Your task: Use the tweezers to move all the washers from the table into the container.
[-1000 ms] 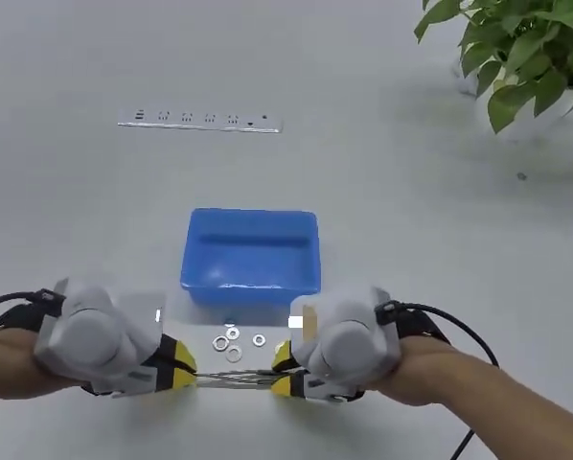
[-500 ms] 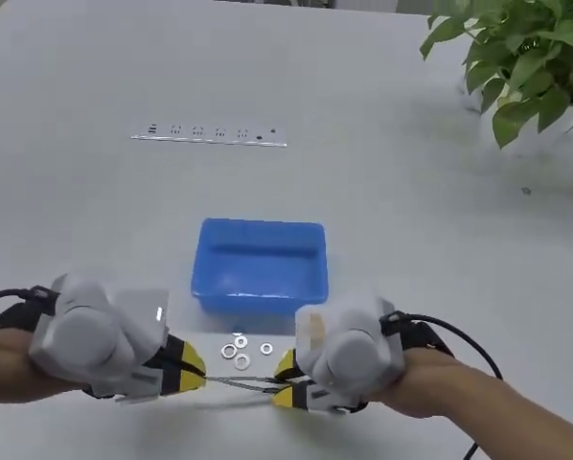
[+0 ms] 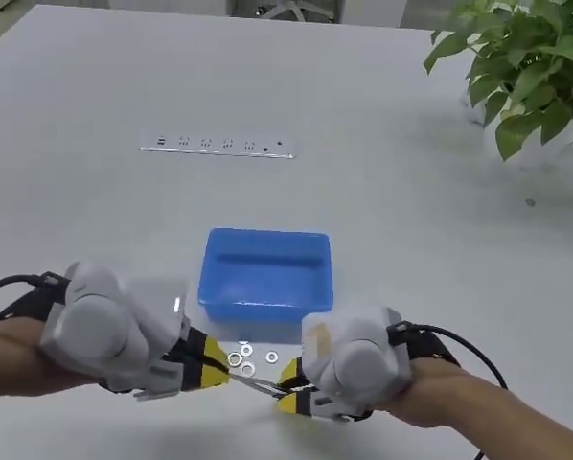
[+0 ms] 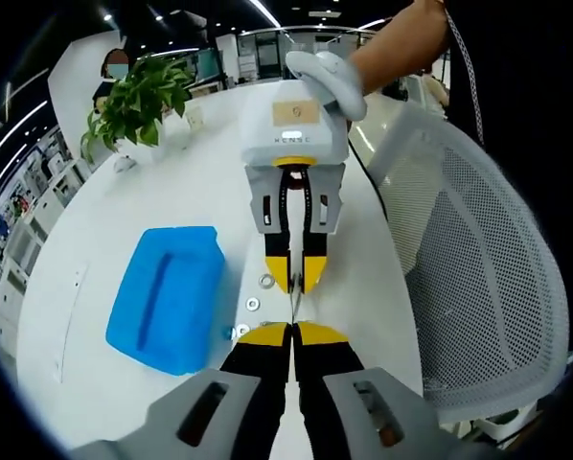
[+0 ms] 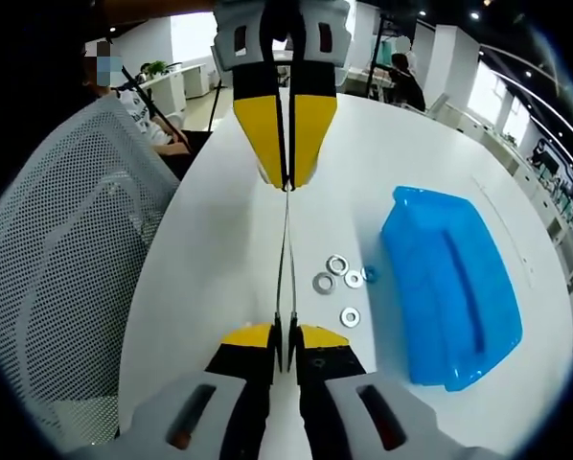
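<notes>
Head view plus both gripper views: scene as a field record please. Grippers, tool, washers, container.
left hand-held gripper: shut on one end of the tweezers
right hand-held gripper: shut on the other end, facing the left one
tweezers: span between the two grippers, on the near side of the washers
washers: at least four, loose on the table, between tweezers and container
container: blue, open, no washer seen inside
background: power strip, plant
</notes>
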Demonstrator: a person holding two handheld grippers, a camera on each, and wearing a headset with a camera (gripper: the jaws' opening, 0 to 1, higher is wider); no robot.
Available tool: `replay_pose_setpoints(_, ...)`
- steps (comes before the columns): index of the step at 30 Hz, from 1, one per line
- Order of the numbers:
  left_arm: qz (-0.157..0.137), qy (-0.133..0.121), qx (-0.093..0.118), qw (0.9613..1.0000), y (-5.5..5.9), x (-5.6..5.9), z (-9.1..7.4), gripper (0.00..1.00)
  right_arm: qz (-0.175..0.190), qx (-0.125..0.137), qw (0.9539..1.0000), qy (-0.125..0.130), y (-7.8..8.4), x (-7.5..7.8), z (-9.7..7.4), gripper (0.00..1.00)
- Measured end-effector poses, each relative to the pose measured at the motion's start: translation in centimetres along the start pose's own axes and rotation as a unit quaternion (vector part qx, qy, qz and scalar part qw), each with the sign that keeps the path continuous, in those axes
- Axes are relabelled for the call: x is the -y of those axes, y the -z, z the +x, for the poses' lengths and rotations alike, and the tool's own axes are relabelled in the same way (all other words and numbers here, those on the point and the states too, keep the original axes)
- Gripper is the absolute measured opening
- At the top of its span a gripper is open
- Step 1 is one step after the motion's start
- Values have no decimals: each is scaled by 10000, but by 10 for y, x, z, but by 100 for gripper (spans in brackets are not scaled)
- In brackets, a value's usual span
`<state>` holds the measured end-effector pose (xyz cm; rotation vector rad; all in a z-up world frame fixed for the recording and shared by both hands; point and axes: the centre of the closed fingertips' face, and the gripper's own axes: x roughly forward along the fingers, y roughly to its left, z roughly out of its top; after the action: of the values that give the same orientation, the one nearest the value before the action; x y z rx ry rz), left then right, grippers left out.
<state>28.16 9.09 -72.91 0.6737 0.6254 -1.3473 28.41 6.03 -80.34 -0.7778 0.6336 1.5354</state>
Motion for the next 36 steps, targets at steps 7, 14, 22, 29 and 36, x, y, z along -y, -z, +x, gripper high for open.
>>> replay_pose_setpoints(7, 105, -55, 272, 9996, -23, -3, -9, 5, 152, 238, 9995, 162, -8, 4, -7, 8)
replay_pose_setpoints(14, 203, -36, 392, 9990, -37, -1, -10, 5, 256, 383, 9987, 202, -14, 3, -8, 8)
replay_pose_setpoints(22, 310, 92, 524, 9981, -52, 6, -7, 5, 258, 545, 9980, 179, -19, -5, -7, 8)
replay_pose_setpoints(29, 395, 234, 548, 9974, -58, 14, 1, 5, 159, 530, 9983, 175, -17, -10, -3, 8)
replay_pose_setpoints(36, 467, 350, 566, 9967, -61, 18, 6, 5, 158, 560, 9982, 166, -13, -14, -4, 8)
